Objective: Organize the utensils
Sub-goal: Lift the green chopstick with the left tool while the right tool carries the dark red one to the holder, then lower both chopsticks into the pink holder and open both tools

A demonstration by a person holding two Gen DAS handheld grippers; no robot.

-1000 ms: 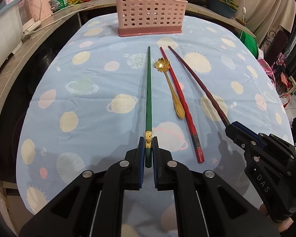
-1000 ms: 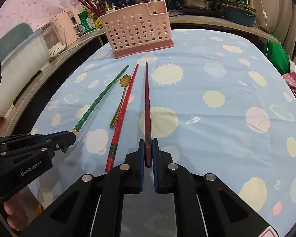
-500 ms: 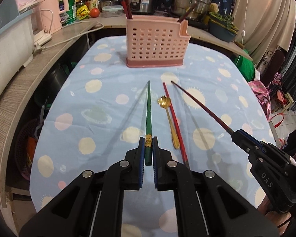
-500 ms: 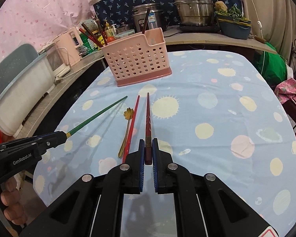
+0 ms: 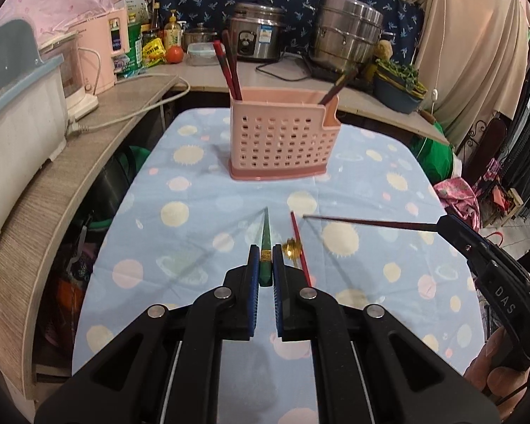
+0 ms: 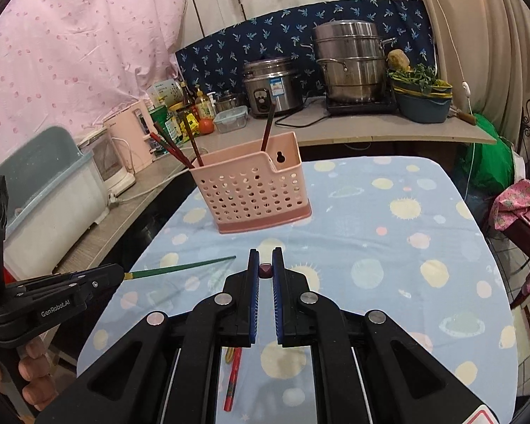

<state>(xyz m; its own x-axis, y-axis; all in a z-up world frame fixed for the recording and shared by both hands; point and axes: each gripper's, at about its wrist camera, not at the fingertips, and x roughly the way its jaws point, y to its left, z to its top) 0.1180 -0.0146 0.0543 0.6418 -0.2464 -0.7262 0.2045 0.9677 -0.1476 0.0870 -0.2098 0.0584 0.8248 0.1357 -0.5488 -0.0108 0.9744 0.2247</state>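
My left gripper (image 5: 265,265) is shut on the green chopstick (image 5: 265,236), held off the table and pointing toward the pink perforated utensil basket (image 5: 282,141). In the right wrist view that chopstick (image 6: 180,268) sticks out of the left gripper (image 6: 118,272) at lower left. My right gripper (image 6: 265,265) is shut on the dark red chopstick (image 6: 265,269), seen end-on; the left wrist view shows the dark red chopstick (image 5: 367,222) reaching left from the right gripper (image 5: 445,226). A red chopstick (image 5: 300,247) and a gold spoon (image 5: 292,247) lie on the cloth. The basket (image 6: 254,190) holds several chopsticks.
The table wears a blue cloth with planets (image 5: 201,219). Behind it a counter carries a rice cooker (image 5: 256,33), a steel steamer pot (image 5: 349,28), bottles and a pink appliance (image 5: 104,53). A white bin (image 5: 14,116) stands left. Clothes and a chair stand at the right.
Both grippers have risen off the table with their chopsticks, and the views have tilted up toward the basket and counter. The red chopstick and gold spoon stayed on the cloth.
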